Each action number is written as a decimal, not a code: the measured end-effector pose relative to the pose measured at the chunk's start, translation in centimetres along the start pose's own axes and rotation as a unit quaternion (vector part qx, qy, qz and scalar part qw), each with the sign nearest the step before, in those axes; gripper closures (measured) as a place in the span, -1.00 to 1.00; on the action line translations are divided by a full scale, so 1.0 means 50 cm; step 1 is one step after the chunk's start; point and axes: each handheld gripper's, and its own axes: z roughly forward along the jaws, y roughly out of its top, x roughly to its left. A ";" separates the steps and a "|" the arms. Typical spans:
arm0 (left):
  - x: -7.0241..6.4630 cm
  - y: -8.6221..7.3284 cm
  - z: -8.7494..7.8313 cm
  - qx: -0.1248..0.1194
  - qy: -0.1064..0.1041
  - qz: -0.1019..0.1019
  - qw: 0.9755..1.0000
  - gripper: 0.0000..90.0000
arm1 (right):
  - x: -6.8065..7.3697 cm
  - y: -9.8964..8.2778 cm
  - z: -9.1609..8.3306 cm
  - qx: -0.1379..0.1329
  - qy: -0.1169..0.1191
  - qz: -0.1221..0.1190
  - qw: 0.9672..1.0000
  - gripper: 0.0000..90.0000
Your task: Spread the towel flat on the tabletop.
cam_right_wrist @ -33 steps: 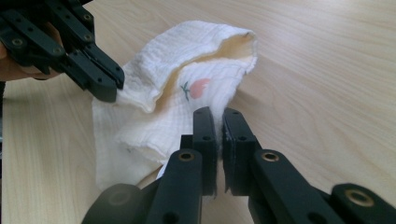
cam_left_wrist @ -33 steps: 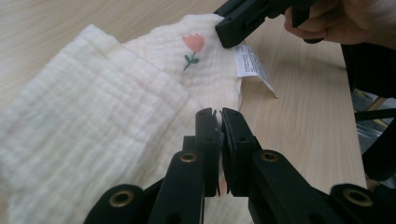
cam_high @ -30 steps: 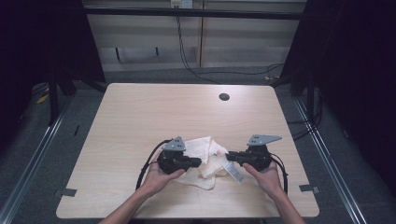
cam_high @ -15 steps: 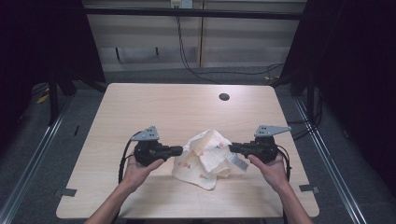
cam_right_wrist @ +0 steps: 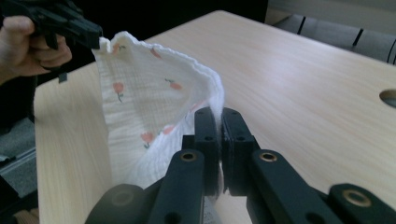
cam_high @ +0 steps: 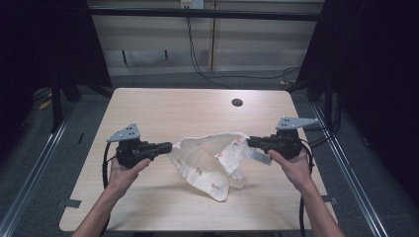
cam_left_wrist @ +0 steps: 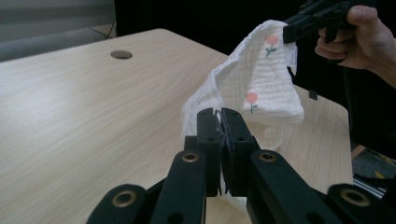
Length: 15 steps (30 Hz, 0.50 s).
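both grippers have drawn apart, lifting the cloth (cam_high: 210, 160); left gripper (cam_high: 165, 146) and right gripper (cam_high: 250, 142) each pinch a corner above the table's (cam_high: 173, 108) near edge. spreading seems underway, laying flat remains.

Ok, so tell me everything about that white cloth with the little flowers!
The cloth is white, looks soft and waffle-textured, and is dotted with small pink-orange flowers on green stems. It has a stitched edge and a small label by the right gripper. Both grippers, the left gripper too, are shut on its edges, holding it stretched between them. The middle sags in folds, its lowest point reaching down to the wooden table.
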 end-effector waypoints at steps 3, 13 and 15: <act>-0.009 0.017 -0.007 -0.009 0.000 0.009 1.000 0.94 | 0.010 0.029 -0.008 -0.011 0.002 -0.011 1.000 0.92; -0.030 0.070 -0.056 -0.038 0.007 0.032 0.999 0.94 | 0.036 0.083 -0.054 -0.030 0.003 -0.038 0.999 0.93; -0.032 0.073 -0.060 -0.038 0.007 0.036 0.999 0.94 | 0.038 0.088 -0.058 -0.032 0.002 -0.040 0.999 0.93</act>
